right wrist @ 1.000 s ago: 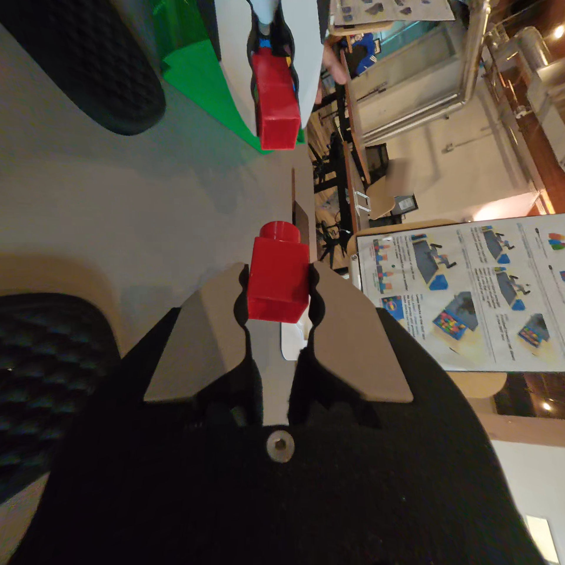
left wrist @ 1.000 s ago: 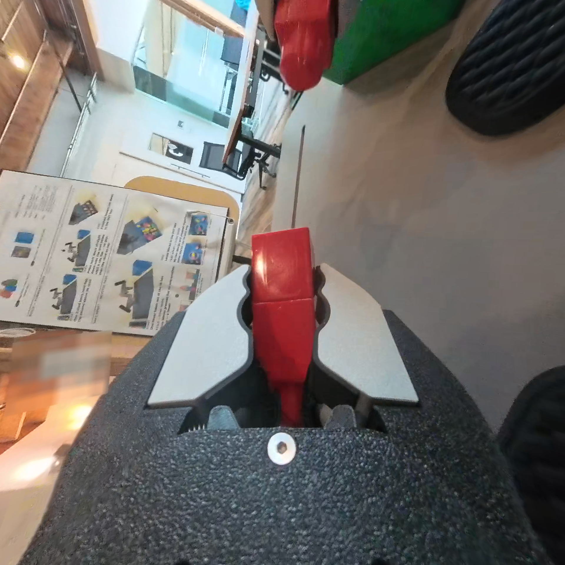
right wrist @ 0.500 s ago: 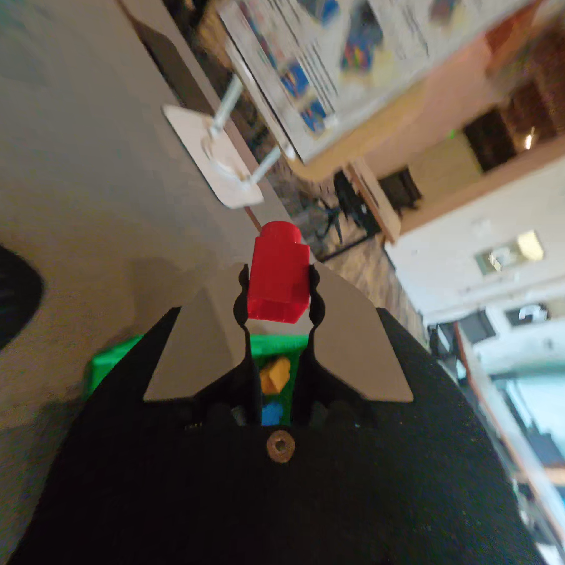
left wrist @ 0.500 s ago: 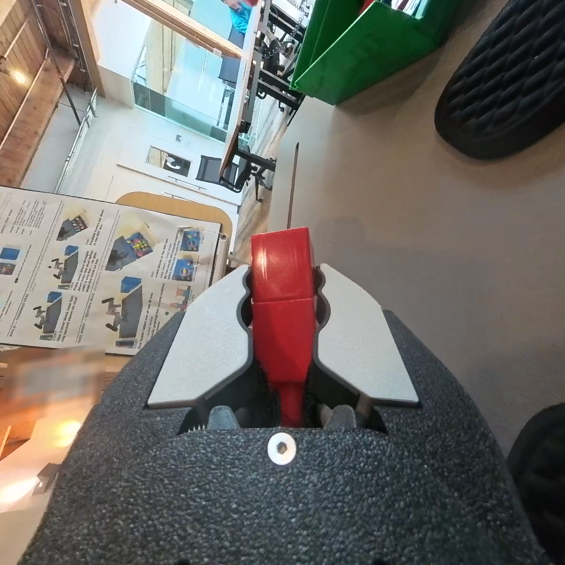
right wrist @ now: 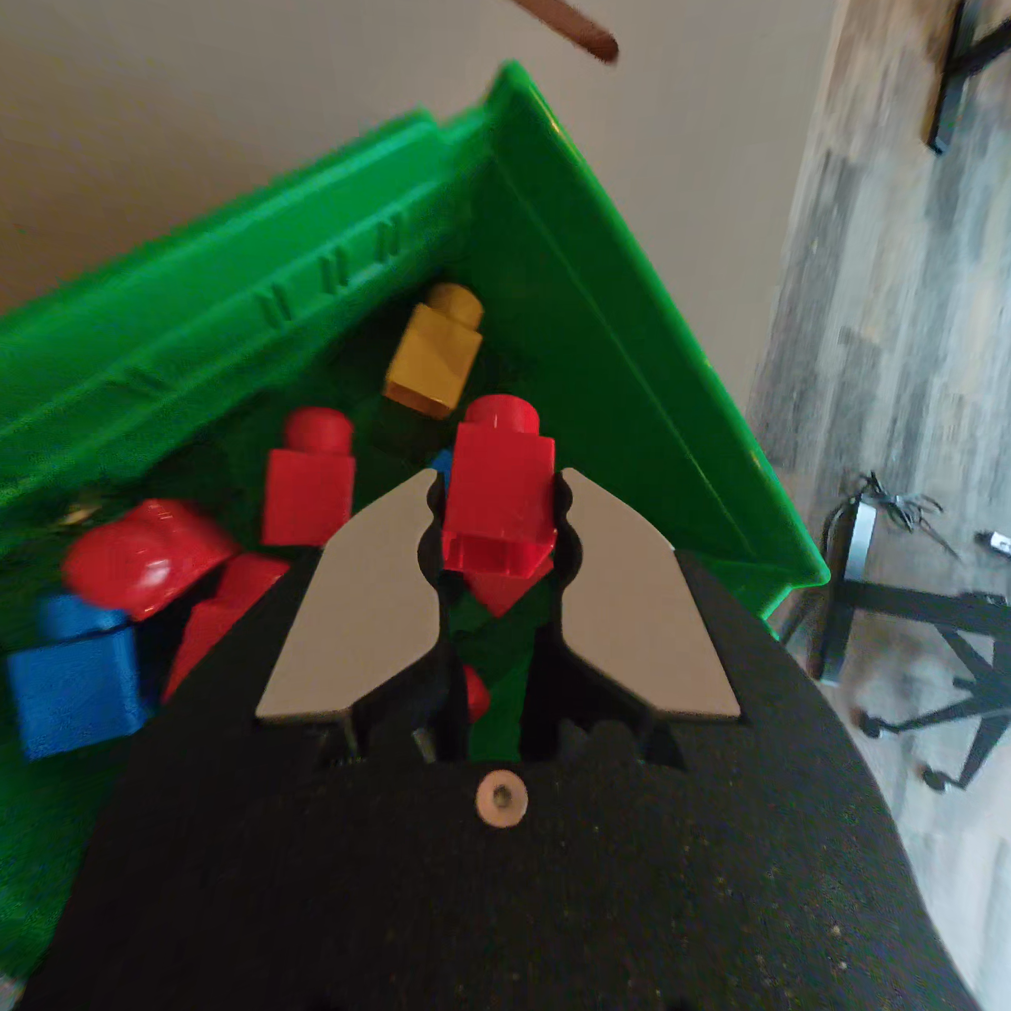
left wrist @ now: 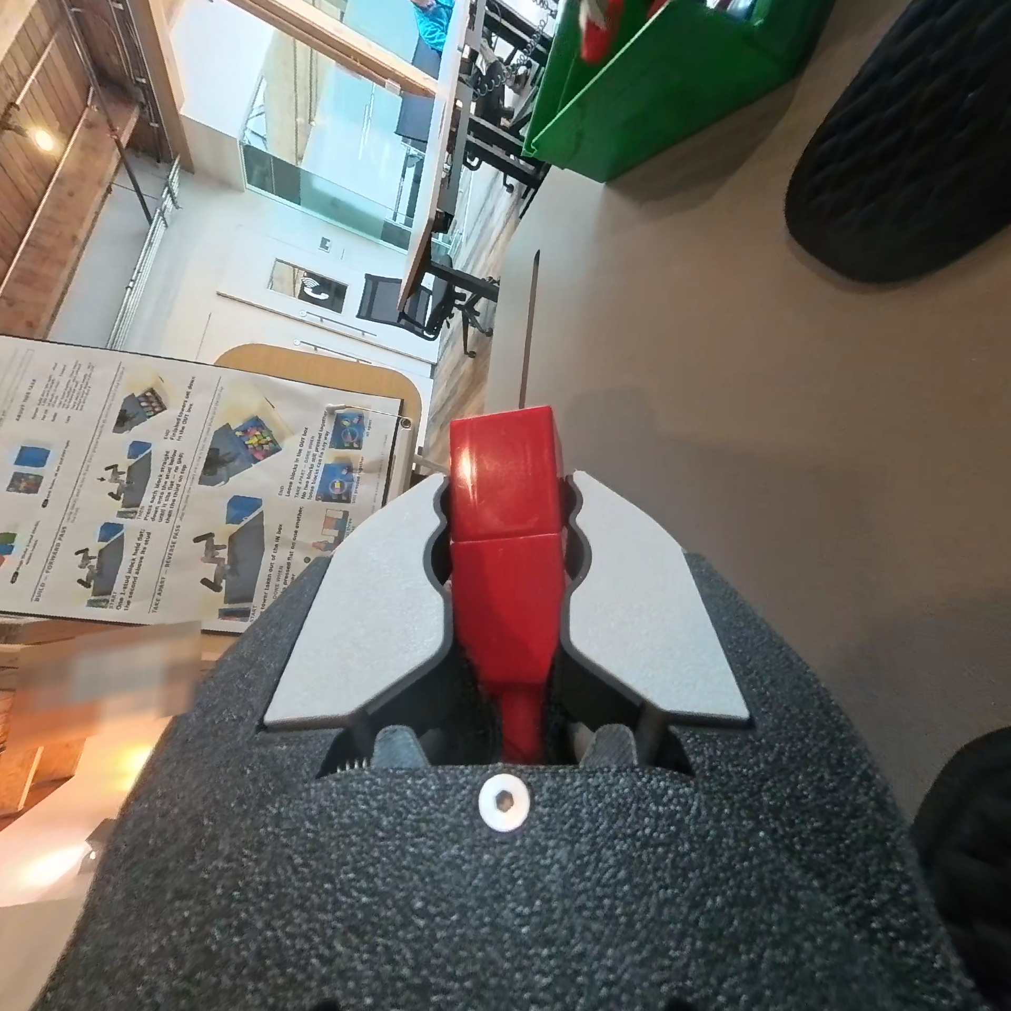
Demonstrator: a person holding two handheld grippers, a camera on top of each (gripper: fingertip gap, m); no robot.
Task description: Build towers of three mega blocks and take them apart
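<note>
Left gripper (left wrist: 506,525) has its fingers (left wrist: 377,591) clamped on a red stack (left wrist: 503,525) of two blocks joined end to end, held sideways above the grey table (left wrist: 766,437). Green bin (left wrist: 645,109) sits at the far end of the table w/ a black pad (left wrist: 908,158) near it, and an instruction poster (left wrist: 191,481) stands off the table's edge. Right gripper (right wrist: 500,525) is pinching a single red block (right wrist: 500,487), stud pointing away, right over the green bin (right wrist: 602,306). Inside the bin: a yellow block (right wrist: 435,355) just past the held one, another red block (right wrist: 309,481) beside it, a rounded red piece (right wrist: 142,552) and a blue block (right wrist: 71,673) further along, bit blurry tho
</note>
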